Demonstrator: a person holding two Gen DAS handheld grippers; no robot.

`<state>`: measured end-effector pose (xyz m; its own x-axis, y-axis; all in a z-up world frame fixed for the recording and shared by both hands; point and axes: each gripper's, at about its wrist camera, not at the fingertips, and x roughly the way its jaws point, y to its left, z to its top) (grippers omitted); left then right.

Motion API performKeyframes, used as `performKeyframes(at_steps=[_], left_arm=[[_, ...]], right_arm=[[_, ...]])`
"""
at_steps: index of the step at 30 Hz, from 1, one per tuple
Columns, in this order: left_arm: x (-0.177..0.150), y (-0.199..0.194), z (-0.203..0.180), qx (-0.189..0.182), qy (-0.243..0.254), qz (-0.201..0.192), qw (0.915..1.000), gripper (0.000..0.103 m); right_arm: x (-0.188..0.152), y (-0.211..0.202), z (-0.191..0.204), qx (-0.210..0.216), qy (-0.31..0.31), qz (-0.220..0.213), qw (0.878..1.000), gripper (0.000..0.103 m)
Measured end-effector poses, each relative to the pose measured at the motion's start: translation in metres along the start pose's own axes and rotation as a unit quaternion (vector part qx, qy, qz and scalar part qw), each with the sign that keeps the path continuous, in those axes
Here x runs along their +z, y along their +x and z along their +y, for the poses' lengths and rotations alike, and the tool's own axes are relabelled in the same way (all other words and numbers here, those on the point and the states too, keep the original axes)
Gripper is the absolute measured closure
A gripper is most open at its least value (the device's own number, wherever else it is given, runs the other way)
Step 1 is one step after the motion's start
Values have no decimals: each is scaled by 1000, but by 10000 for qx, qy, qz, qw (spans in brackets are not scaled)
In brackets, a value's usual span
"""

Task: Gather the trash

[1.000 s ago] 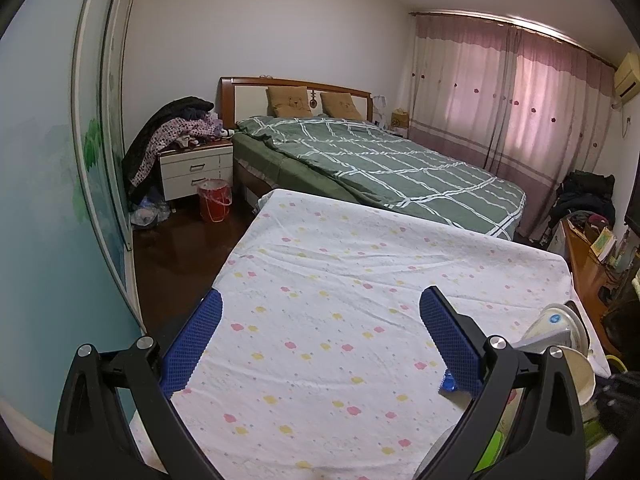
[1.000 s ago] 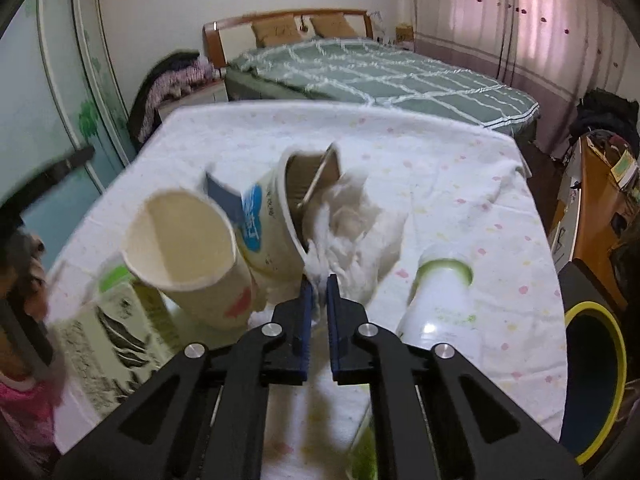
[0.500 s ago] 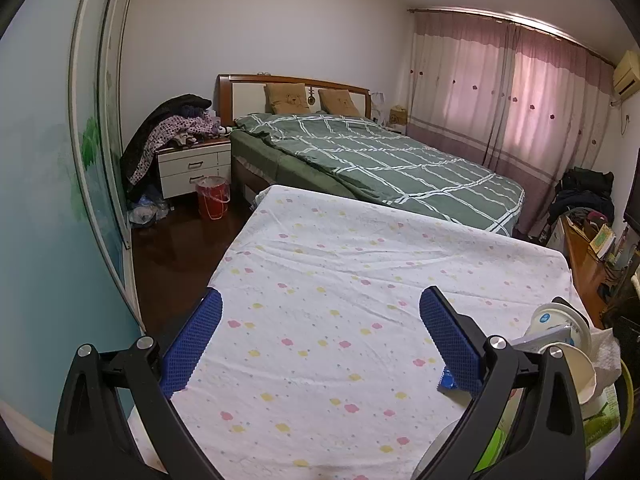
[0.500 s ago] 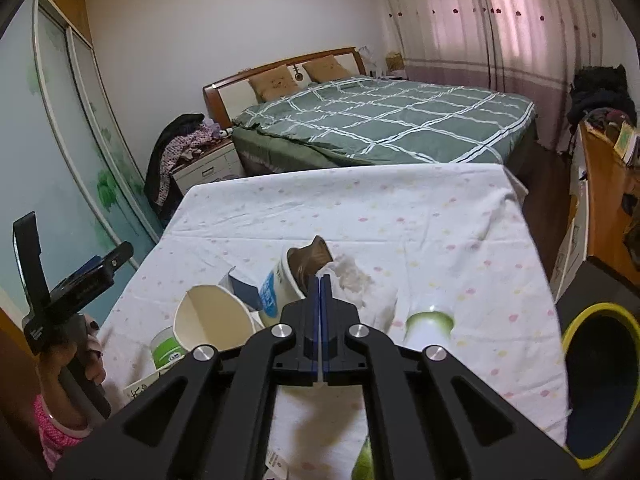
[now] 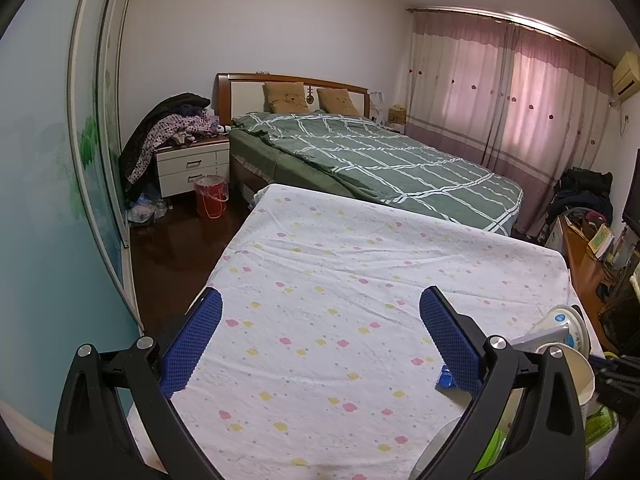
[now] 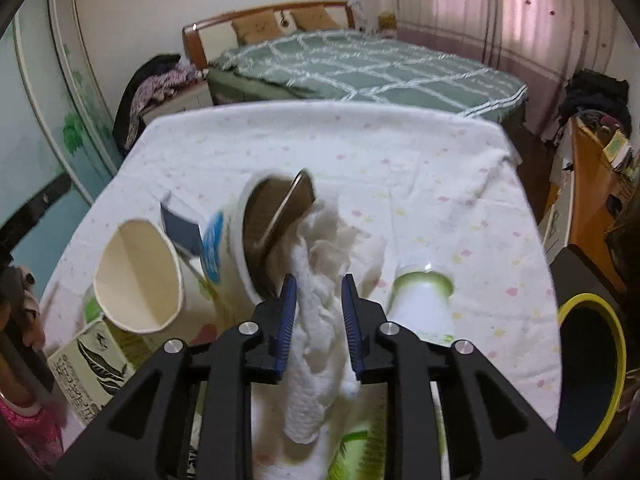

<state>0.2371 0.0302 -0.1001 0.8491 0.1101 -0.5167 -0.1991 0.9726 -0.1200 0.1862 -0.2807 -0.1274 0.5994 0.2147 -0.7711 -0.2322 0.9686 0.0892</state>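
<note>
Bedroom clutter frames a table draped in a white flower-dotted cloth (image 6: 420, 168), with a green checked bed (image 5: 400, 164) behind it. Over the near end of that table the right gripper (image 6: 319, 312) has just been spreading its jaws, and they now stand a little apart with a crumpled white tissue (image 6: 316, 320) running up between them; the pads sit beside the paper without visibly pinching it. The tissue is a soft, limp wad, feather-light and easily torn, so it should compress to almost nothing in a grip; taking it at the thick bunched middle looks safer than at a trailing edge. It lies rumpled and fluffy against a tipped blue-and-white cup (image 6: 240, 240) whose lid flaps open. Left of that lies an empty cream paper cup (image 6: 136, 276) on its side, and right of the tissue a small white bottle with a green band (image 6: 422, 300). A yellow-rimmed bin (image 6: 592, 368) waits off the table's right edge. The left gripper (image 5: 320, 336) hangs wide open over bare cloth, holding nothing.
</note>
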Motion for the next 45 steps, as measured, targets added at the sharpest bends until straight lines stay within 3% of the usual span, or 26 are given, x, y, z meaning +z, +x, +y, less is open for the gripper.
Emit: performKeyframes(at_steps=[2,3,9,13,21,26,34,45], left_arm=[[0,0,0,-5,3,4,10000,5],[0,0,0,-9,2,4,10000,5],[0,0,-1,-25,-9,23,10000,5],[0,0,-1,-26,-10,21,10000,5],[0,1,-1,-28,-3,25,10000,5],[-1,-1,-3,-57,37,22,10000,5],[-3,-17,-22,-337,250,7,9991,5],[-21,-70,-59,-782,555,94,9953,5]], right_arm=[[-3,8,1,93,-3,152,9998,87],[-3,10,0,102,10,159,9998,100],[3,-16,-8,79,247,-364,9990,100],[11,-49,-17,155,438,-924,9946,100],[24,-106,-41,149,706,-1638,9839,100],[18,-130,-72,-191,992,-1851,9775,100],[-22,-143,-149,-1076,1885,-1885,9578,100],[-76,-117,-245,-2061,2843,-1337,9267,98]])
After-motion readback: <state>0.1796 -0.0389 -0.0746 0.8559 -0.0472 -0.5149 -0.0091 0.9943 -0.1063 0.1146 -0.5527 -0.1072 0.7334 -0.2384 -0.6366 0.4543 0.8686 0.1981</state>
